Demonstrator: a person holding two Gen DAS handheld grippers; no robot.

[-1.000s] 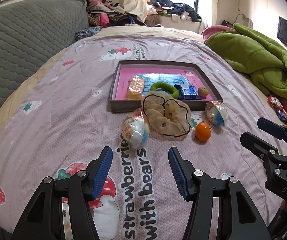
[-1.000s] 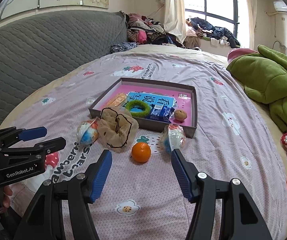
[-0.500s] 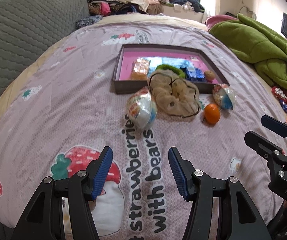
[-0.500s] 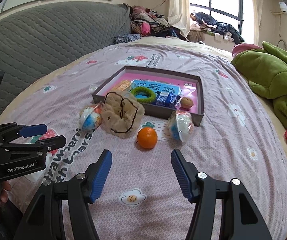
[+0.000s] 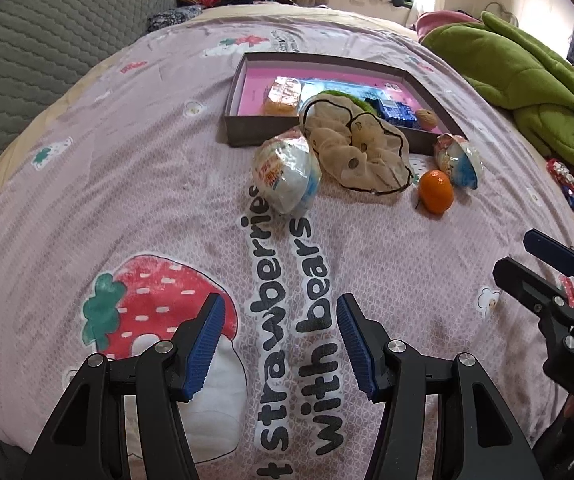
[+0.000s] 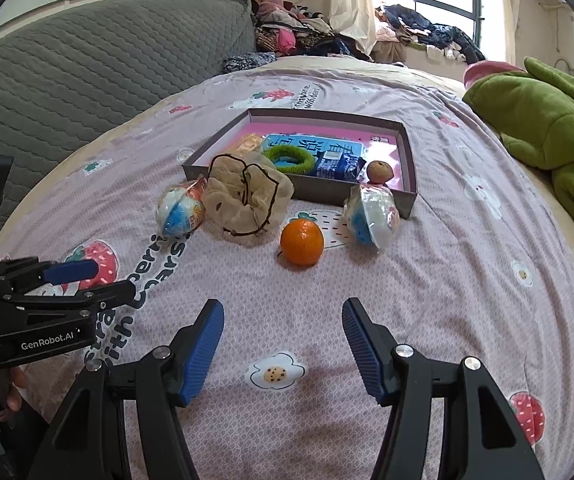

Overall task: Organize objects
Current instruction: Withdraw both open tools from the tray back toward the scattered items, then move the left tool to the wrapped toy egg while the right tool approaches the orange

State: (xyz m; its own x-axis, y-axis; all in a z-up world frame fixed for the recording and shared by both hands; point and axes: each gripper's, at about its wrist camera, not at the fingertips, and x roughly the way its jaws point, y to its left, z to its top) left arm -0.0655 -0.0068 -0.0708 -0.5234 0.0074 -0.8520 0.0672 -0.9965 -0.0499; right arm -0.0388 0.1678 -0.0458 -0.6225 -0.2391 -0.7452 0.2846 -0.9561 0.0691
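Over the last second I have brought both grippers lower and tipped them further down toward the bed (image 5: 135, 208), so the loose things now sit higher in each frame and look larger and closer than they did. Nothing on the quilt has shifted, and neither pair of jaws has changed its spread.

Going left to right in my left wrist view: my left gripper (image 5: 277, 346) stands at the bottom centre, jaws released and empty over the printed lettering. Above it, at centre, lies the wrapped toy ball (image 5: 285, 174), touching the beige scrunchie (image 5: 357, 152), which leans on the near wall of the box (image 5: 247, 136). Right of that is the tangerine (image 5: 435, 191), then a second wrapped ball (image 5: 459, 160) just beside the box corner.

In my right wrist view, my right gripper (image 6: 283, 342) is at bottom centre, jaws likewise released with nothing between them, and the tangerine (image 6: 302, 242) lies almost straight ahead, above it in the frame.

I judge this to be the approach: four items remain outside the box, none yet grasped. The left jaws look lined up for the nearer ball, the right for the tangerine.
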